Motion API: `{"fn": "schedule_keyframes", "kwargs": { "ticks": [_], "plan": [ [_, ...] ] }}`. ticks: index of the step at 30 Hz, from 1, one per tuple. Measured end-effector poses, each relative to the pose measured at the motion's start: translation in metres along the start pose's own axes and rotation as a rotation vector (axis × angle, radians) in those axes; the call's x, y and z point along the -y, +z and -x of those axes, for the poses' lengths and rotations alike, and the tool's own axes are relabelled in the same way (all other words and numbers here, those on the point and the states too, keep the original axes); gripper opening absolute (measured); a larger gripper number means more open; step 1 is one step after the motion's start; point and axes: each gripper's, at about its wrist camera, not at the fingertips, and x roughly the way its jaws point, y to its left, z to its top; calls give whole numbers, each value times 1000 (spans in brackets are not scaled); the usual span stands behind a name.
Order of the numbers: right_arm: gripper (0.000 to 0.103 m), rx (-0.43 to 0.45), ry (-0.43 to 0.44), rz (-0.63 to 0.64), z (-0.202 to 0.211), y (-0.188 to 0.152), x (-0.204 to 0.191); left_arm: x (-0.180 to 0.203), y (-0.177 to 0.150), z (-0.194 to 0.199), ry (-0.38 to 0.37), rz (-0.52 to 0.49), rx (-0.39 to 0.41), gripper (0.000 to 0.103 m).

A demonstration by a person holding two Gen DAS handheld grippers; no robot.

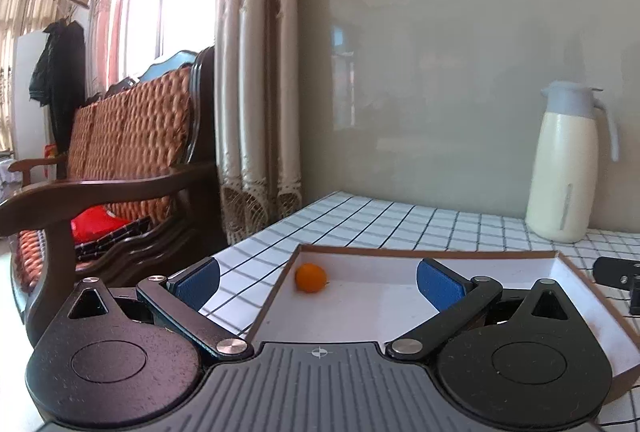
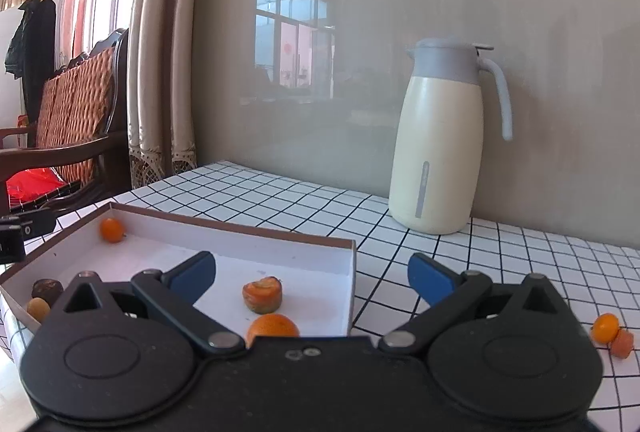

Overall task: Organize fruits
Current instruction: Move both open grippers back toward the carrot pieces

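Checked surface [image 2: 280, 200] carries a shallow box [image 2: 352, 272] with several fruits inside; two fruits [image 2: 612, 334] lie outside, near right. Left tongs [image 1: 318, 282] and right tongs [image 2: 312, 274] both released, empty. Round fruit could roll off when nudged.

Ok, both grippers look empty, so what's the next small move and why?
Probably swing the right gripper toward the orange fruit lying on the tablecloth, outside the box. Its jaws stand open with nothing between them, and that fruit and the piece touching it are still outside the box.
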Motion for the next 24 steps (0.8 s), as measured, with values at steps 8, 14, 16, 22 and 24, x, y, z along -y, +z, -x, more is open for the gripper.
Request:
{"fn": "schedule_keyframes", "kwargs": {
  "ticks": [8, 14, 16, 22, 24],
  "plan": [
    [97, 19, -33, 6, 25, 0, 19, 31, 6, 17, -76, -27, 36, 103],
    [97, 19, -68, -2, 46, -2, 46, 63, 9, 30, -147, -48, 53, 103],
    [97, 27, -83, -5, 54, -4, 54, 73, 9, 34, -172, -52, 56, 103],
    [97, 26, -155, -31, 74, -10, 87, 111, 8, 48, -258, -78, 63, 103],
    [97, 21, -190, -32, 80, -12, 98, 126, 7, 54, -288, -88, 66, 103]
  ]
}}
